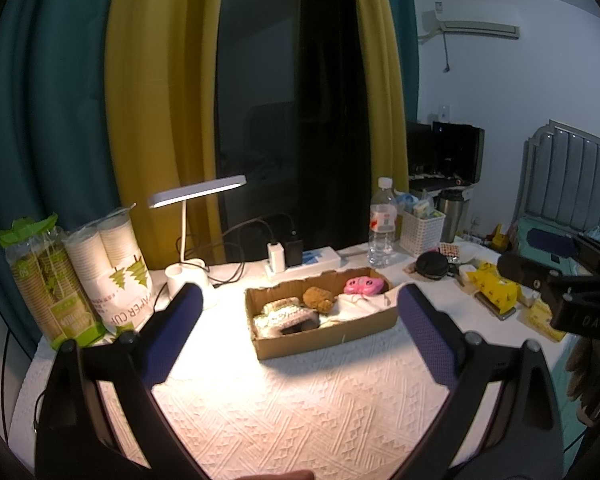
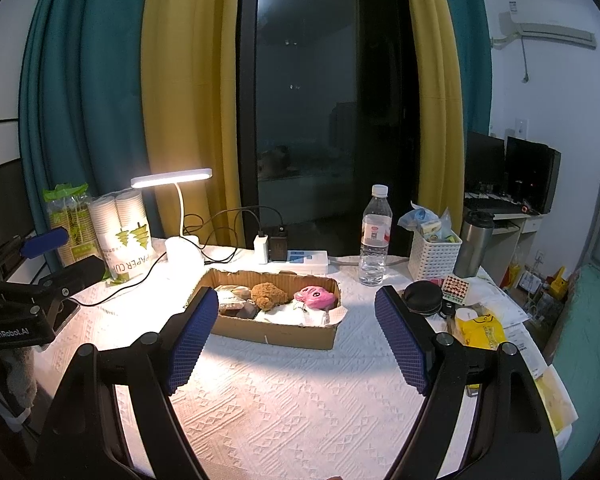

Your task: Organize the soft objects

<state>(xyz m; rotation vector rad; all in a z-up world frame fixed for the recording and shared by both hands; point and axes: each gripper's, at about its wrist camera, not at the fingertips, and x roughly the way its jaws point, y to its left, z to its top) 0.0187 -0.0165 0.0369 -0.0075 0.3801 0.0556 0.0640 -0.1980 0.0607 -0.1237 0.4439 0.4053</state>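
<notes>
**Left wrist view: both grippers are hanging open over the table**

Left wrist view is showing the table [image 1: 300, 420] glowing under the lamp [image 1: 198, 192]. The box [image 1: 320, 336] is sitting in the middle of it. The left gripper [image 1: 300, 332] is hanging wide open, holding nothing. The right gripper [image 2: 296, 336] is hanging wide open too, empty. The brown toy [image 1: 318, 299] and pink toy [image 1: 363, 285] are lying inside the box.
</notes>
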